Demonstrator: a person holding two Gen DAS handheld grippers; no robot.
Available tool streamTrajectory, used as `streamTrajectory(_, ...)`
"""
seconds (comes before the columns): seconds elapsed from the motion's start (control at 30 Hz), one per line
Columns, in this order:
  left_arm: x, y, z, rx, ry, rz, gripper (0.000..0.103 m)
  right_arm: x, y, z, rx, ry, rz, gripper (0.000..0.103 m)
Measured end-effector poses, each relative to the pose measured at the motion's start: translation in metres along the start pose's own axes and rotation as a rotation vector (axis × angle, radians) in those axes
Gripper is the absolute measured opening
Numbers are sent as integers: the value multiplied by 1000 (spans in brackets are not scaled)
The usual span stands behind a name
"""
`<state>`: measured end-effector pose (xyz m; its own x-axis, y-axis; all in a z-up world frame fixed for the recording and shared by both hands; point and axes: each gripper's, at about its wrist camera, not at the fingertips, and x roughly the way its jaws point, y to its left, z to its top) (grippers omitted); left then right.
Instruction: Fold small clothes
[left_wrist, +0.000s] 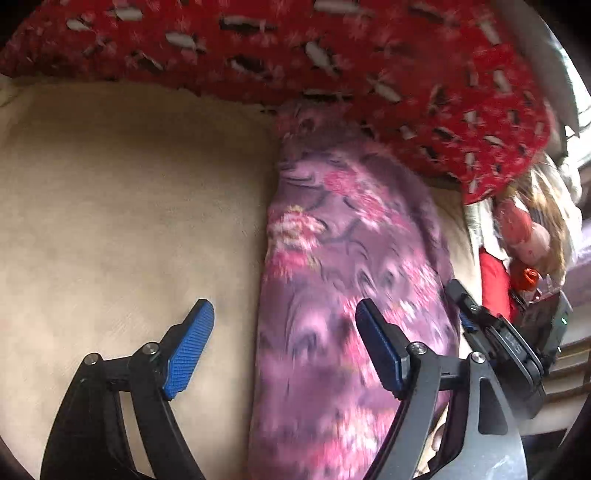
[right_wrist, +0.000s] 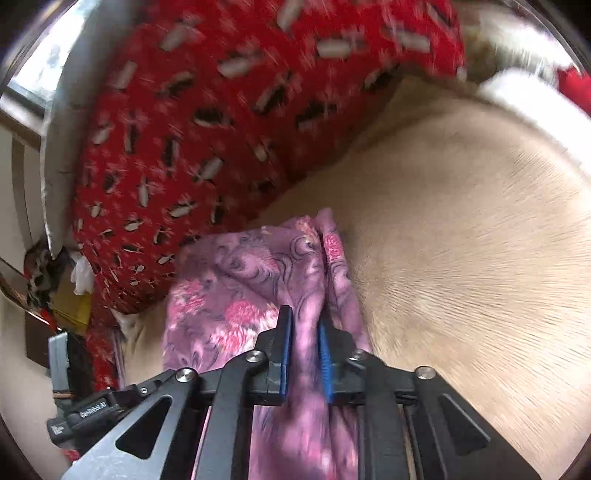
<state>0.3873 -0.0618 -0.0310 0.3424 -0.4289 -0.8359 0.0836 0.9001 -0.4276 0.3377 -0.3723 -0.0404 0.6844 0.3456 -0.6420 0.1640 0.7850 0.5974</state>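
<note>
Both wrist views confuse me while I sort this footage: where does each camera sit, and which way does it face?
Left wrist: on the left tongs, tilted down at the beige surface and purple floral cloth; own open jaws show, right tongs at the edge.
Right wrist: on the right tongs, tilted down, clamped on the cloth.
Shared: cloth, beige surface, red patterned cushion.

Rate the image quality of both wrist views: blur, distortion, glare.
Left wrist view: the purple floral cloth is smeared by motion blur low down, the open left tool stays sharp, and fisheye bending curves the red patterned blanket. Right wrist view: streaky blur across the beige bed surface, blown-out window glare at upper left, and the right tool, pinching the cloth, is crisp.
</note>
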Motion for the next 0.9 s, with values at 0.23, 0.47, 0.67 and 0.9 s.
streamTrajectory(0.23,8,3,-47,29,55,94,80,-23,10,-58,-215,18,-37,17)
streamTrajectory(0.47,-11,1,-74,21,32,80,80,-79,27,-83,-275,-77,11,33)
streamTrajectory(0.67,-8,-3,-78,78,85,48,83,-72,19,-94,-301,41,-78,34)
streamTrajectory(0.9,-14,22,-35,-61,89,-112,83,-82,-25,-37,-6,-43,12,53)
